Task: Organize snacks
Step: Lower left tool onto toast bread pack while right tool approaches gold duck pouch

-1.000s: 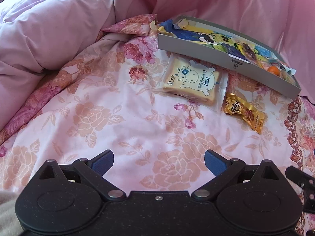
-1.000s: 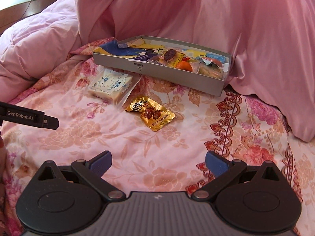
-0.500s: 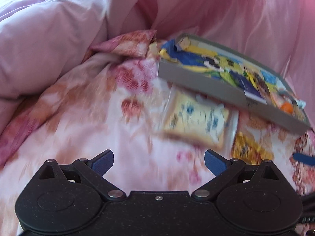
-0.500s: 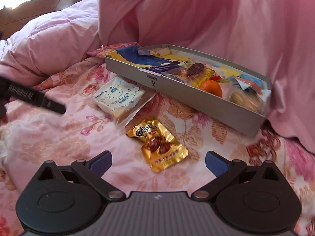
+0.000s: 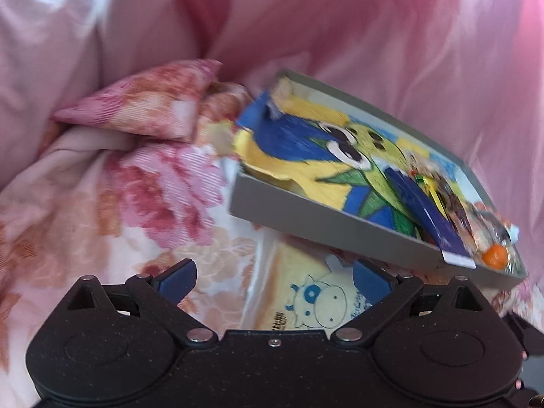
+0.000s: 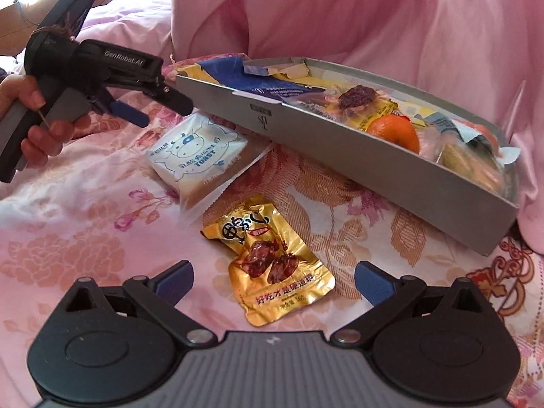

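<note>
L wrist: left tongs (image 5: 273, 280) wide open, empty, low over toast pack (image 5: 306, 292) on the bed (image 5: 102, 204), just beside grey box (image 5: 340, 227) of snacks; frame blurred.
R wrist: right tongs (image 6: 273, 280) wide open, empty, above gold pack (image 6: 272, 265). Toast pack (image 6: 197, 156) touches box (image 6: 340, 149) front. Hand (image 6: 30, 115) holds left tongs (image 6: 159, 105) there.

Black gripper (image 6: 163, 108), blue fingertips (image 6: 131, 113), white "GenRobot.AI" lettering
</note>
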Demonstrator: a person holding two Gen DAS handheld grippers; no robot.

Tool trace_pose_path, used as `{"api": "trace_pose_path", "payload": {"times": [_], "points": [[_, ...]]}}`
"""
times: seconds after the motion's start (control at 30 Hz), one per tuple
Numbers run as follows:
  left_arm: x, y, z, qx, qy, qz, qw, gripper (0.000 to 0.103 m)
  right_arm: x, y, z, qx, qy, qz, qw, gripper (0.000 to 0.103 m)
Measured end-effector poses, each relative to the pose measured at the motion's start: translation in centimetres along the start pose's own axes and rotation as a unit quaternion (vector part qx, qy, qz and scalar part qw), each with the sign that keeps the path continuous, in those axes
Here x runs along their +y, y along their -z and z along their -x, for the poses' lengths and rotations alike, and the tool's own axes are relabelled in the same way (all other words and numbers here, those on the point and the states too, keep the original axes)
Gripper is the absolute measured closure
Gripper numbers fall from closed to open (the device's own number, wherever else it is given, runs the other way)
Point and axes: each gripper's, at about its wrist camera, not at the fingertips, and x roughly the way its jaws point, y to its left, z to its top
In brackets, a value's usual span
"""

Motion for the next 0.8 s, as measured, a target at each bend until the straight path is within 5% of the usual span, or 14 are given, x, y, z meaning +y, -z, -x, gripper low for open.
{"api": "trace_pose_path", "payload": {"times": [0.17,0.43,0.8], "points": [[-0.9,0.5,-1.5,0.036,0.032,-0.034,0.9983,0.008,-0.6,0.0,-1.0,0.003,-0.009,-0.022,1.000,0.002],[-1.7,2.0,-1.4,0.072,0.069,-0.033,0.9945,0.010,-0.6,-0.4,-0.7,0.006,-0.012,-0.016,1.000,0.032],[-4.9,5.3,1.7,0.125,0.103,-0.037,0.9862,0.011,0.2,-0.3,1.7,0.088,0.011,-0.006,0.996,0.037]]}}
